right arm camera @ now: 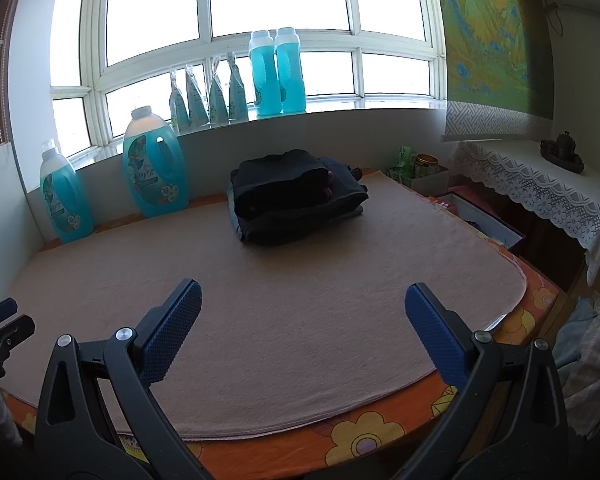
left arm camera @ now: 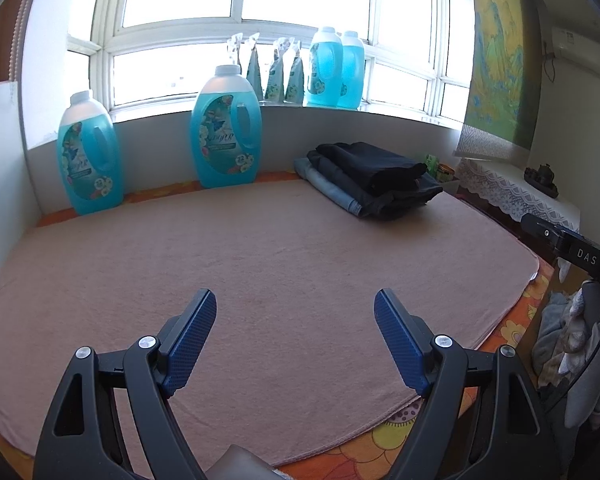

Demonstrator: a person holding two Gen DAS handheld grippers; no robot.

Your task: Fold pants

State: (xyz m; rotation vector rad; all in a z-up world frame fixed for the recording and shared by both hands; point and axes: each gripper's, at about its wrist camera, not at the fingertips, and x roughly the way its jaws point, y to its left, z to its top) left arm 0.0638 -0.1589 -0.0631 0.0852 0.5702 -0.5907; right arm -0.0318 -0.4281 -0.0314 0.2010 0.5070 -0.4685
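Note:
A stack of folded pants (left arm camera: 370, 178), dark pairs over a blue denim one, lies at the far right of the pink cloth (left arm camera: 260, 264). It also shows in the right wrist view (right arm camera: 296, 196), at the far middle of the cloth (right arm camera: 300, 300). My left gripper (left arm camera: 295, 306) is open and empty, held above the near part of the cloth. My right gripper (right arm camera: 303, 298) is open and empty, also above the near part, well short of the stack. A pile of unfolded clothes (left arm camera: 568, 344) lies off the table's right side, and shows in the right wrist view (right arm camera: 592, 356).
Two big blue detergent bottles (left arm camera: 90, 156) (left arm camera: 226, 128) stand at the cloth's far left edge. More bottles and pouches (left arm camera: 332, 68) line the windowsill. A lace-covered side table (right arm camera: 540, 184) and an open box (right arm camera: 488, 220) stand to the right. The orange flowered table edge (right arm camera: 380, 436) is near.

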